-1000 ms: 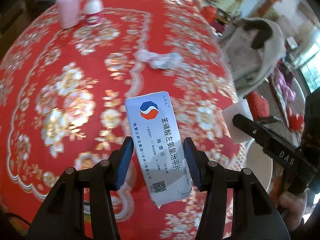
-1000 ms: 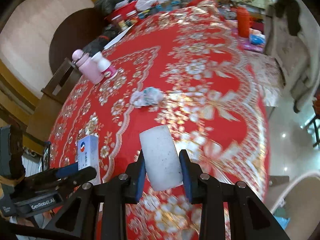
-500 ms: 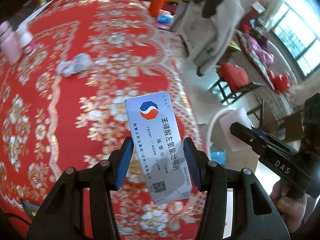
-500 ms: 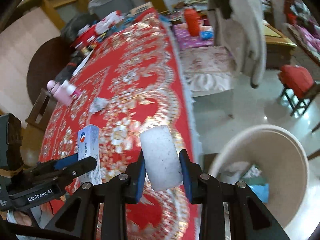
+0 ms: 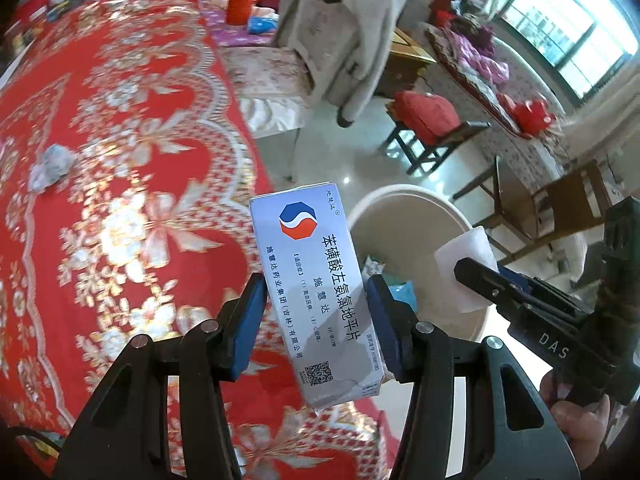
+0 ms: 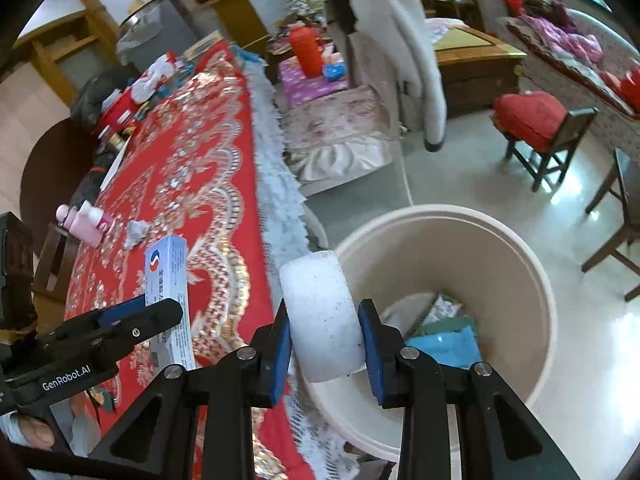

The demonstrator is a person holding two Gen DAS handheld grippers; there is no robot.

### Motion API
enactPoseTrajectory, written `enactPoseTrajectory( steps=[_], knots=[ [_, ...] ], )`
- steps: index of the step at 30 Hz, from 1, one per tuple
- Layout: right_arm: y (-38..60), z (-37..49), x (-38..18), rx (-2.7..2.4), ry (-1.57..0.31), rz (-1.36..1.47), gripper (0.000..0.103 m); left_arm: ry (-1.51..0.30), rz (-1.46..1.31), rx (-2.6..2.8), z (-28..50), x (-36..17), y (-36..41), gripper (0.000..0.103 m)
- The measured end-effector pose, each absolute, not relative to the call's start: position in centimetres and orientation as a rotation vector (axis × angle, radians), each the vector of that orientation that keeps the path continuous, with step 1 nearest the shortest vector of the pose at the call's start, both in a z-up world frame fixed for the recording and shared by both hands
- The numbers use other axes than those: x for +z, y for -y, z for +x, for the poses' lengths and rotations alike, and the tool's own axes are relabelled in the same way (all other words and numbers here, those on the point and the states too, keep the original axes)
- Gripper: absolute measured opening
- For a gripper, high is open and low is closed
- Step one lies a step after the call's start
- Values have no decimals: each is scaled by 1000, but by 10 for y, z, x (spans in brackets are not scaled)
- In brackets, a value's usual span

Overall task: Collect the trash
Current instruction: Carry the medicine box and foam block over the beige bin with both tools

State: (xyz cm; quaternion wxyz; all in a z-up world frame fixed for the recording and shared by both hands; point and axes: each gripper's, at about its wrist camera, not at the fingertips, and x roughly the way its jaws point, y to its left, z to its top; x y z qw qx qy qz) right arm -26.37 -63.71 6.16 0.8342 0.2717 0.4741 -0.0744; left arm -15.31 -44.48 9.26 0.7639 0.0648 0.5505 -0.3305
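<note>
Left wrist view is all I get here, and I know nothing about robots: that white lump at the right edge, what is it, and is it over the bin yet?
Observer: It is a white foam block, curved on top and speckled with dirt, clamped in the right gripper. It hangs above the near rim of the beige bin.
Operator: Anything in the bin already?
Observer: Yes, a blue cloth or bag and crumpled paper lie at the bottom.
Operator: And is trash left on the table?
Observer: A crumpled tissue lies on the red tablecloth, beside two pink bottles outside your view.
</note>
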Motion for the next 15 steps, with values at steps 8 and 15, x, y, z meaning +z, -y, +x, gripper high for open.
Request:
enactPoseTrajectory(
  steps=[8,15],
  knots=[
    [661,-285,53,-222,-1009,609,31,-1214,190,-772,-164,83,481,50],
    [677,-301,45,-264,-1013,637,31,-1229,214,-805,-171,75,504,50]
  ],
)
